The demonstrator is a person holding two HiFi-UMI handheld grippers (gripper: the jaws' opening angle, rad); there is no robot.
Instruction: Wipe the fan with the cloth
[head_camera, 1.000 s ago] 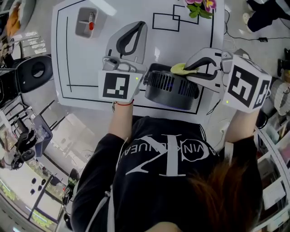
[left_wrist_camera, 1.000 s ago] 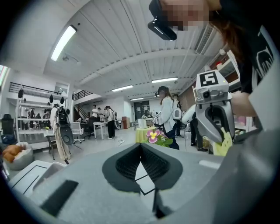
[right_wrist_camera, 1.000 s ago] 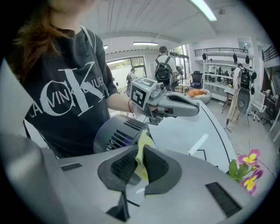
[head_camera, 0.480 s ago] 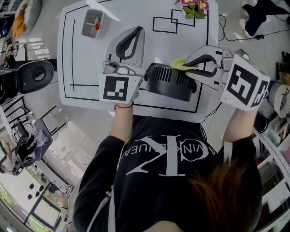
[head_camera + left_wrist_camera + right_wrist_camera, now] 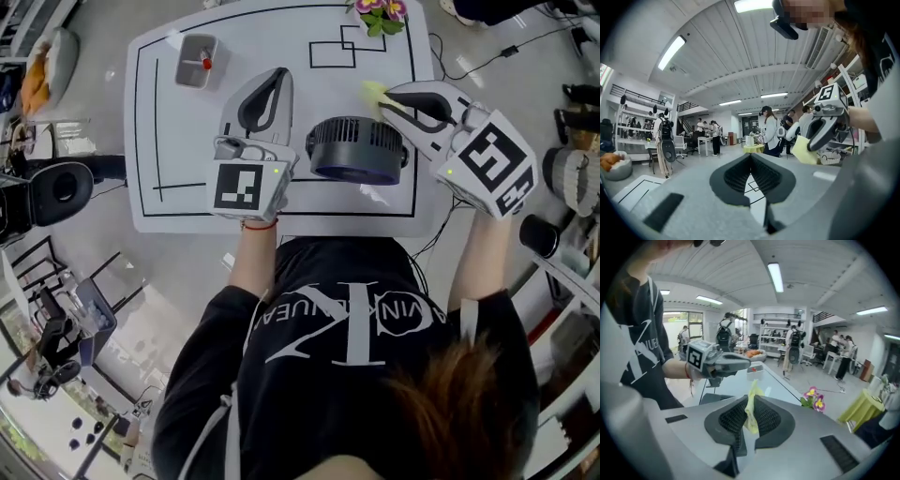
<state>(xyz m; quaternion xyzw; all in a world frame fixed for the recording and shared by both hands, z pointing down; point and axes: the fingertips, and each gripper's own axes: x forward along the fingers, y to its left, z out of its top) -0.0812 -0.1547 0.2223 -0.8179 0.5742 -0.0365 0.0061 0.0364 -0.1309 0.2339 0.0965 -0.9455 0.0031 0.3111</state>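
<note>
The dark round fan [image 5: 356, 148] stands on the white table [image 5: 187, 122] near its front edge. My right gripper [image 5: 382, 94] is at the fan's far right, apart from it, shut on the yellow cloth [image 5: 373, 90]. In the right gripper view the cloth [image 5: 752, 408] hangs pinched between the pads of my right gripper [image 5: 751, 401]. My left gripper [image 5: 280, 74] is left of the fan, jaw tips touching with nothing held. In the left gripper view my left gripper [image 5: 750, 157] points up into the room, where the right gripper [image 5: 825, 123] and the cloth [image 5: 804, 150] show.
A grey tray [image 5: 195, 49] with a small red item sits at the table's far left. A flower bunch [image 5: 377, 11] lies at the far edge, near black taped rectangles [image 5: 333, 47]. Black tape lines border the table. Cables run over the floor at the right.
The right gripper has lifted the cloth off the fan's far rim and moved it right, away from the fan. The left gripper has stayed left of the fan.
</note>
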